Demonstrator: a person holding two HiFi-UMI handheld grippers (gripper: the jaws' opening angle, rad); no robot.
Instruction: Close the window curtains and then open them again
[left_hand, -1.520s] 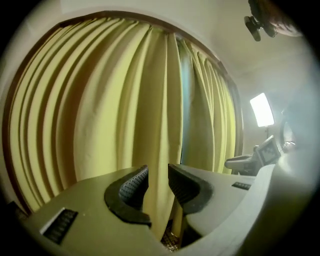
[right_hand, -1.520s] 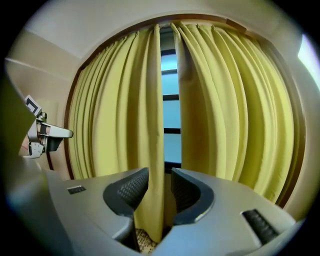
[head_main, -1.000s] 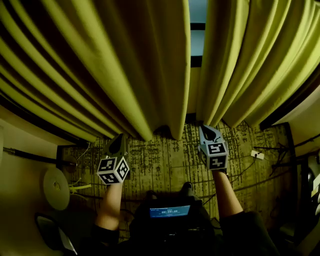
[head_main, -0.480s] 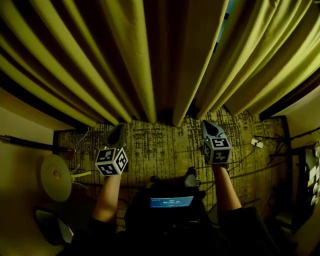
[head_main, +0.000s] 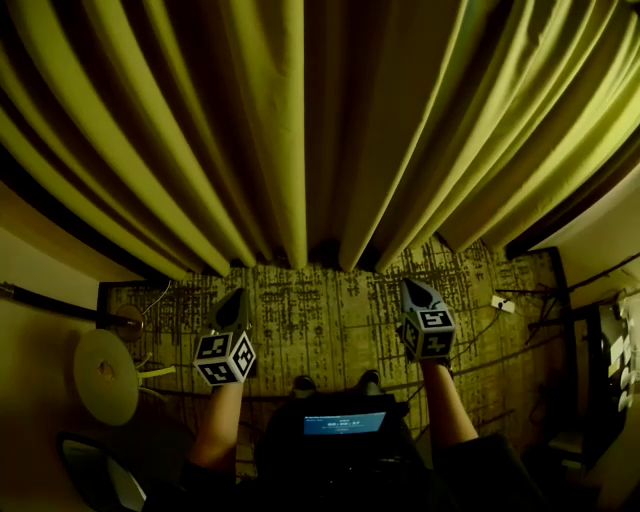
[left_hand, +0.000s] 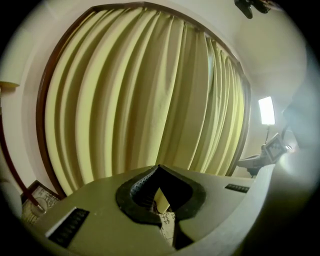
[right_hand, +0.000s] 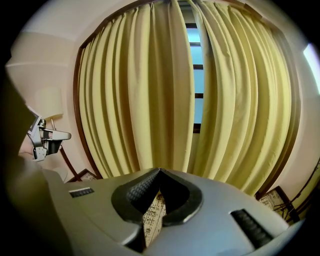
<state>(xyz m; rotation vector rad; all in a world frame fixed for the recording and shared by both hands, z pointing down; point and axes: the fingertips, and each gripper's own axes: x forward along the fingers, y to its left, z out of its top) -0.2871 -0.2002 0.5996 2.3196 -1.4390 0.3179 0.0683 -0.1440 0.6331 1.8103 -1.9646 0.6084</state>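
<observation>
– Patterned carpet (head_main: 330, 310) spreads from your feet to the wall. The yellow-green curtains (head_main: 290, 130) hang in deep folds down to it, across the whole top of the head view.

– From your head, no glass shows between the two panels. Your right claw's view does show a narrow slit between them, with window panes (right_hand: 196, 75) behind it.

– Your left claw (head_main: 237, 297) hangs low over the carpet, well short of the hem and touching no fabric.

– Its jaws are clenched tip to tip with nothing gripped. Only carpet and a sliver of curtain show through the hollow behind the tips.

– Your right claw (head_main: 413, 287) is the same. It sits over the carpet on your right, apart from the curtains, and is clenched on nothing.

– Both point toward the curtains and slightly downward. Their marker cubes are turned up toward your head.

– At your left there is a pale round disc (head_main: 104, 375) with thin cables (head_main: 160, 372) beside it.

– A small screen (head_main: 342, 423) glows blue at your waist, and your shoes (head_main: 370, 380) are just beyond it on the carpet.

– In your left claw's view a bright lamp (left_hand: 266, 110) stands to the right of the curtains. A dark brown frame (left_hand: 45, 100) curves round their outer edge.
</observation>
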